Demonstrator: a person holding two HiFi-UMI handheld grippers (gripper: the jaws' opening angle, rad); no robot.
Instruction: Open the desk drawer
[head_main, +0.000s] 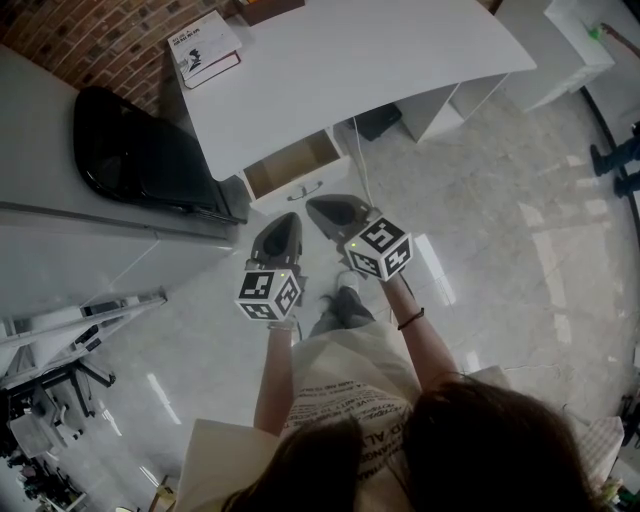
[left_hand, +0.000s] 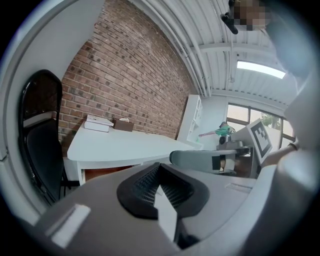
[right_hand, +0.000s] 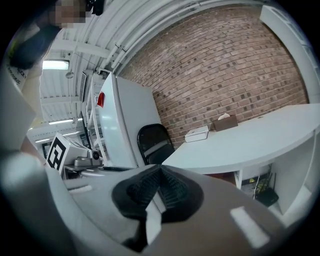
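A white desk (head_main: 350, 60) fills the top of the head view. Its drawer (head_main: 292, 163) under the left end stands pulled out, showing a bare wooden inside, with a thin metal handle (head_main: 305, 190) on the white front. My left gripper (head_main: 283, 222) hangs just in front of the drawer, shut and holding nothing. My right gripper (head_main: 330, 208) sits beside it, a little right of the handle and apart from it, also shut and holding nothing. In the left gripper view the left gripper's (left_hand: 160, 172) dark pads meet below the desk (left_hand: 125, 145). The right gripper (right_hand: 160, 172) looks the same in its own view.
A black chair (head_main: 140, 155) stands left of the drawer beside a white cabinet (head_main: 60, 250). A book (head_main: 205, 47) and a brown box (head_main: 268, 8) lie on the desk's far end. A cable (head_main: 360, 160) and a black item (head_main: 378, 122) sit under the desk. White shelving (head_main: 560, 40) stands at top right.
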